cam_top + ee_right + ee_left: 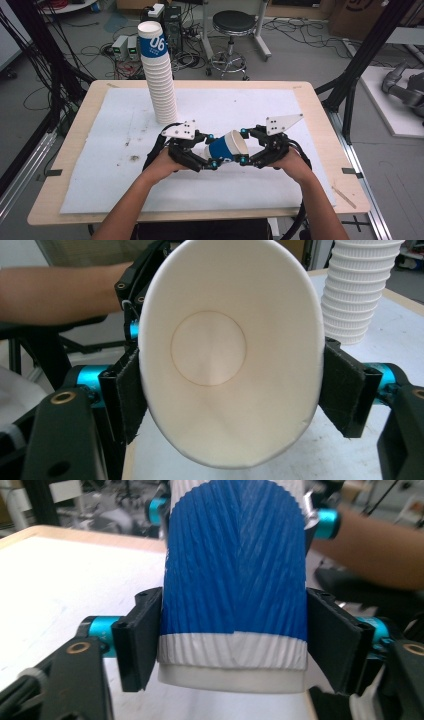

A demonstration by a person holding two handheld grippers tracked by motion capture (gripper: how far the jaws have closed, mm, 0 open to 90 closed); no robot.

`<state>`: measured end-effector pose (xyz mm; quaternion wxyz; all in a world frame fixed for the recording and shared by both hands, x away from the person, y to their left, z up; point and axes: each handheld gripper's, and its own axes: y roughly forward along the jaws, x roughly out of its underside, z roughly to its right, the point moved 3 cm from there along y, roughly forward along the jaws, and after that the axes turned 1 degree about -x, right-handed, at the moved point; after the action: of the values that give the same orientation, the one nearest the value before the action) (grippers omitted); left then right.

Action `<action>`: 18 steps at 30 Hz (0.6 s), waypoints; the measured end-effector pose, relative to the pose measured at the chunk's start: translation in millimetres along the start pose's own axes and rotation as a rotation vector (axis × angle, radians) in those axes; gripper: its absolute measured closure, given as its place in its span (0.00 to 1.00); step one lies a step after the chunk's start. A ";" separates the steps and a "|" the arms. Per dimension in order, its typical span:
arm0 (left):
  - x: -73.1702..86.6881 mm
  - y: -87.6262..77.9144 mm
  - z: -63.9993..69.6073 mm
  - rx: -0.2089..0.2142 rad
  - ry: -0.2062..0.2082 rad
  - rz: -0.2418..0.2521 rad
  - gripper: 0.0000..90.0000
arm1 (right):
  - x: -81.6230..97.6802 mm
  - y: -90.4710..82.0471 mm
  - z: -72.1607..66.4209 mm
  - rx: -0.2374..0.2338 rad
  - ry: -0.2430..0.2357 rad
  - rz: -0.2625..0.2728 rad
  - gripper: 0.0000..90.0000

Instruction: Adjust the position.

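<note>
The paper cup (227,146) lies on its side in the air above the white mat (100,165), held between the 2 grippers near the table's middle. The left gripper (206,156) clamps its jaws on the cup's base end; the right gripper (243,146) presses its jaws on the rim, squeezing the mouth into an oval. Too much squeeze there could crease the thin wall, and a pull with both clamped might tear it. The tall cup stack (159,75) leans nearby; a careless elbow could topple it.
</note>
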<state>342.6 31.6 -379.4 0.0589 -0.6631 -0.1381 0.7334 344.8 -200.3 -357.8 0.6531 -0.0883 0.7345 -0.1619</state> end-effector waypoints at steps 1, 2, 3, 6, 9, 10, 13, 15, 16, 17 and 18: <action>0.8 0.5 0.1 -0.024 0.010 -0.020 0.27 | -0.2 -0.2 -0.1 0.004 -0.002 -0.003 0.28; 1.5 0.8 0.2 -0.031 0.009 -0.033 0.24 | -0.5 -0.2 -0.4 0.005 0.000 -0.013 0.28; 2.1 0.8 0.6 -0.037 0.017 -0.044 0.24 | -0.8 -0.3 -0.6 0.007 0.003 -0.024 0.29; 4.4 3.3 1.5 -0.026 0.036 -0.072 0.26 | -0.2 0.3 -0.8 0.007 -0.002 -0.046 0.29; 7.6 6.6 1.9 -0.005 0.043 -0.086 0.33 | 0.6 1.9 -1.1 0.009 0.006 -0.061 0.29; 8.0 7.4 1.9 0.001 0.039 -0.082 0.33 | 0.4 2.2 -1.3 0.007 0.009 -0.058 0.29; 7.9 7.9 0.4 0.006 0.010 -0.032 0.33 | -1.7 3.4 -1.1 0.016 0.047 -0.004 0.22; 8.4 7.7 -0.7 0.004 -0.004 0.000 0.33 | -3.8 4.0 -0.3 0.015 0.098 0.059 0.20; 8.8 8.0 -0.8 0.004 -0.010 0.011 0.33 | -4.7 4.2 -0.1 0.019 0.113 0.077 0.20; 9.3 8.6 -0.3 0.006 -0.005 0.011 0.33 | -5.3 4.3 -0.1 0.017 0.112 0.085 0.20; 9.6 9.6 0.3 0.002 -0.005 0.008 0.33 | -6.1 4.2 -0.4 0.015 0.103 0.089 0.23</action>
<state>342.1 24.9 -391.2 0.0563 -0.6618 -0.1350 0.7352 345.6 -194.3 -353.6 0.6216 -0.0421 0.7691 -0.1425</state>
